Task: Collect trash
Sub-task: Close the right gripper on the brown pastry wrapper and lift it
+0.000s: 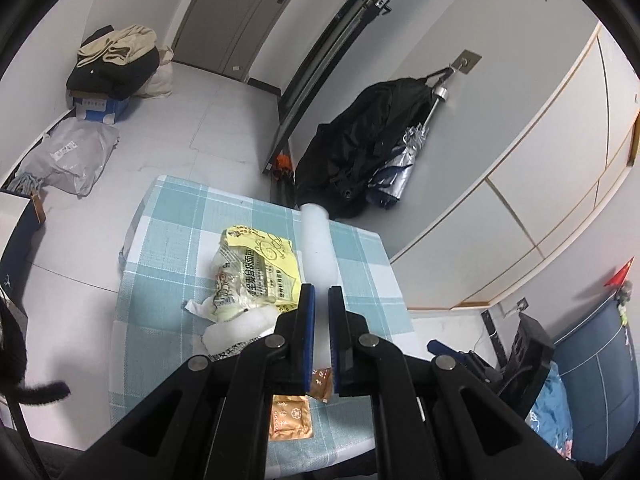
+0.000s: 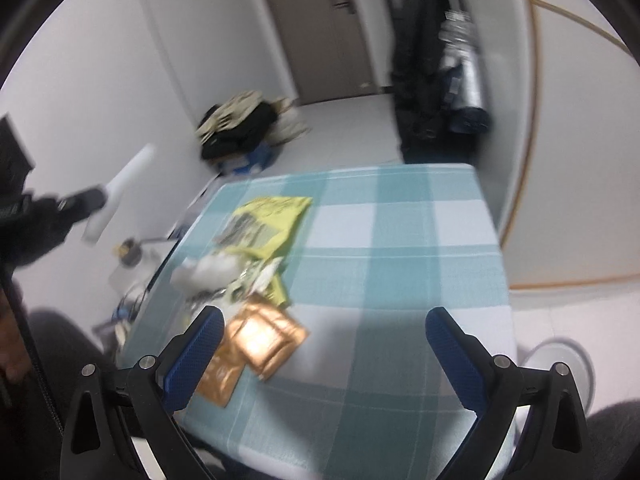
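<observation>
My left gripper (image 1: 321, 294) is shut on a white foam strip (image 1: 318, 242) and holds it above the checked table (image 1: 168, 216). The strip also shows in the right wrist view (image 2: 120, 192), up in the air to the left of the table. On the table lie a yellow food wrapper (image 1: 256, 268), white crumpled foam (image 1: 236, 328) and two orange sachets (image 1: 290, 418). My right gripper (image 2: 324, 316) is open above the table's near edge. The orange sachets (image 2: 260, 340), the yellow wrapper (image 2: 264, 220) and the white foam (image 2: 208, 270) lie just beyond its left finger.
A black bag and folded umbrella (image 1: 372, 140) hang on the wall behind the table. Clothes lie piled on a box (image 1: 108, 68) and a grey parcel bag (image 1: 68, 160) lies on the floor at left. A blue chair (image 1: 592, 376) stands at right. A white round object (image 2: 560, 364) sits on the floor beside the table.
</observation>
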Motion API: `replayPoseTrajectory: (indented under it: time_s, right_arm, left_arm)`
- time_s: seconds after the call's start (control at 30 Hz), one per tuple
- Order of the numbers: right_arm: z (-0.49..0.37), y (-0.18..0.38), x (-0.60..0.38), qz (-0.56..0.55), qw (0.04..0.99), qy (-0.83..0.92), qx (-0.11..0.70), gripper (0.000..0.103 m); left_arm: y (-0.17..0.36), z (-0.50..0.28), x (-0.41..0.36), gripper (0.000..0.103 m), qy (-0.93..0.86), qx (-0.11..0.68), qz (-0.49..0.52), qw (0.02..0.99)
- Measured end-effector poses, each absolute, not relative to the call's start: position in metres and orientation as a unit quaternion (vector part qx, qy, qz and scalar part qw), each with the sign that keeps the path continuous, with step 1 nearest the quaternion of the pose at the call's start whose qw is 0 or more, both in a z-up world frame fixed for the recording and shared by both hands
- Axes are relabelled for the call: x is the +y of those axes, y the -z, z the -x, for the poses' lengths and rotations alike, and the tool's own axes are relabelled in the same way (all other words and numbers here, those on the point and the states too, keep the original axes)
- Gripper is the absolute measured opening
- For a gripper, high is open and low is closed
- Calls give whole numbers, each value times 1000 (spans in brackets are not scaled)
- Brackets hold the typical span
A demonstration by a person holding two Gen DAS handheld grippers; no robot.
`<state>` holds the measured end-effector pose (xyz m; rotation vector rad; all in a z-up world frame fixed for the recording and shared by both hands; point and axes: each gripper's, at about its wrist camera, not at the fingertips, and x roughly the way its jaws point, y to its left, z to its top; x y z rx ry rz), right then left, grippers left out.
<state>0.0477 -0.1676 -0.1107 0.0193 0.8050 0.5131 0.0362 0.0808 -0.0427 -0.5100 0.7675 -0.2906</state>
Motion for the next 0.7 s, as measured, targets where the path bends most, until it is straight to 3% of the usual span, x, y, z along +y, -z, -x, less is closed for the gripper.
replayPoseTrajectory:
  time_s: [0.53,0.63,0.7]
  right_arm:
    - [-72,162,-80,153,812,-361,432,97]
    - [-75,170,-69,190,797,-363,443,83]
    - [-75,173,-66,195,792,-363,451,79]
  left_arm:
    - [54,-38,97,3,154,373,257,878]
    - [55,-38,100,3,153,373,262,877]
    - [55,-38,100,3,153,373,264,876]
